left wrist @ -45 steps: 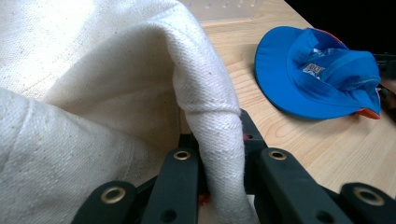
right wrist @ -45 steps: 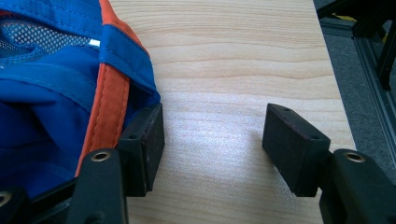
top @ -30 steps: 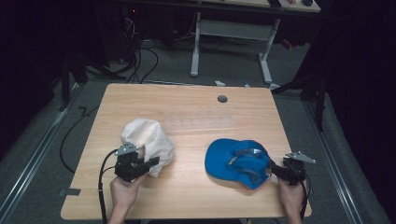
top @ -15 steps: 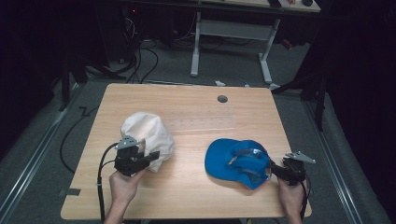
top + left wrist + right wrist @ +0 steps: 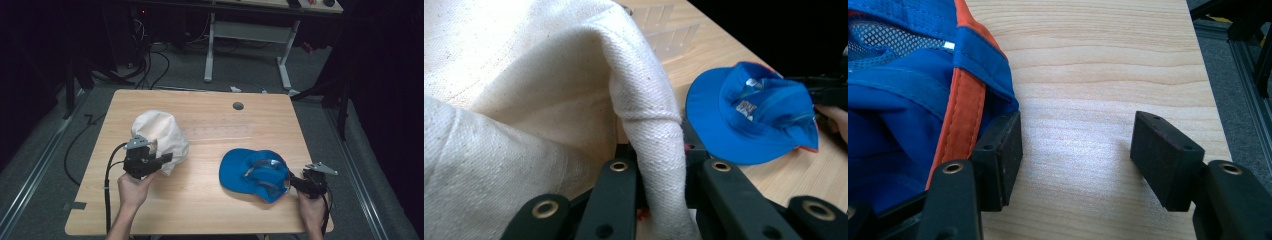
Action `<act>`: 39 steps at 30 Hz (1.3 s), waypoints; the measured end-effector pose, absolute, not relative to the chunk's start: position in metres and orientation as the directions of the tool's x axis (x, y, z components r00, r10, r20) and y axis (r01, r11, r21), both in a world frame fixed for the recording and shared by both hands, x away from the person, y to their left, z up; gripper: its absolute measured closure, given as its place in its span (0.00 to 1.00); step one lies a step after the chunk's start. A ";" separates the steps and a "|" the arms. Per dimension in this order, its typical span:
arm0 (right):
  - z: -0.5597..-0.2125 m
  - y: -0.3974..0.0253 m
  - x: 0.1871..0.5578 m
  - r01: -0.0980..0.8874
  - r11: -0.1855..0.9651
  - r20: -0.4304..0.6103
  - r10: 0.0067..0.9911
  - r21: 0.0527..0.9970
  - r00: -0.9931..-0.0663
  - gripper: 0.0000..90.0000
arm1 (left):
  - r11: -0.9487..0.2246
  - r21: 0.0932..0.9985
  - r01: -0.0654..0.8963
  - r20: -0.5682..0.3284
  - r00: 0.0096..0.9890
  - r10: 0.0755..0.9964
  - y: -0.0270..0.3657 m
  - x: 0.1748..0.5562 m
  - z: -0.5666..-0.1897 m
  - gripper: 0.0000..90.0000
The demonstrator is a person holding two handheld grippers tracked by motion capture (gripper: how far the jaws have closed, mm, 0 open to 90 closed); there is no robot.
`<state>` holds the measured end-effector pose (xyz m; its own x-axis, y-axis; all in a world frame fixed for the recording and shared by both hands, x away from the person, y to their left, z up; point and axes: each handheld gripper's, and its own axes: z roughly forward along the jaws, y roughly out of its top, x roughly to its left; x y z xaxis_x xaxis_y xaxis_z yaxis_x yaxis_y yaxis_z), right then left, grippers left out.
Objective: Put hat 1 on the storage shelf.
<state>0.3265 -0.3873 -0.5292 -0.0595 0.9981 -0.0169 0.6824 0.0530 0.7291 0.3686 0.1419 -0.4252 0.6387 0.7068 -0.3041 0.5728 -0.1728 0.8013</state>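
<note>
Left gripper point(image 5: 167, 158) has its fingers point(image 5: 619, 190) closed on a fold of the cream cloth hat point(image 5: 159, 135), which sits on the left half of the bench point(image 5: 210, 120). Right gripper point(image 5: 1075, 150) is spread wide, one finger touching the orange-trimmed edge of the blue cap point(image 5: 255, 172) at right. Judged step: securing both hats. Next move calls for the right fingers to straddle that edge and close.

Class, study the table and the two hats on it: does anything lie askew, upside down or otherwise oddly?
Yes. The blue cap lies upside down, its mesh lining and label facing up. The cream hat is crumpled, a fold of its cloth pinched in the left tongs. The right tongs stand open beside the cap's orange-trimmed edge.
</note>
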 end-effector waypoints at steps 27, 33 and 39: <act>-0.529 -0.387 0.326 0.682 0.053 -0.016 0.998 0.729 -0.060 0.42 | -0.214 0.803 0.557 -0.264 0.654 0.709 0.139 0.402 -0.398 0.91; -0.529 -0.387 0.326 0.682 0.053 -0.016 0.998 0.729 -0.060 0.42 | -0.219 0.798 0.561 -0.269 0.657 0.705 0.137 0.409 -0.396 0.91; -0.529 -0.387 0.326 0.683 0.052 -0.015 0.998 0.729 -0.060 0.42 | -0.227 0.794 0.564 -0.265 0.657 0.706 0.135 0.417 -0.394 0.91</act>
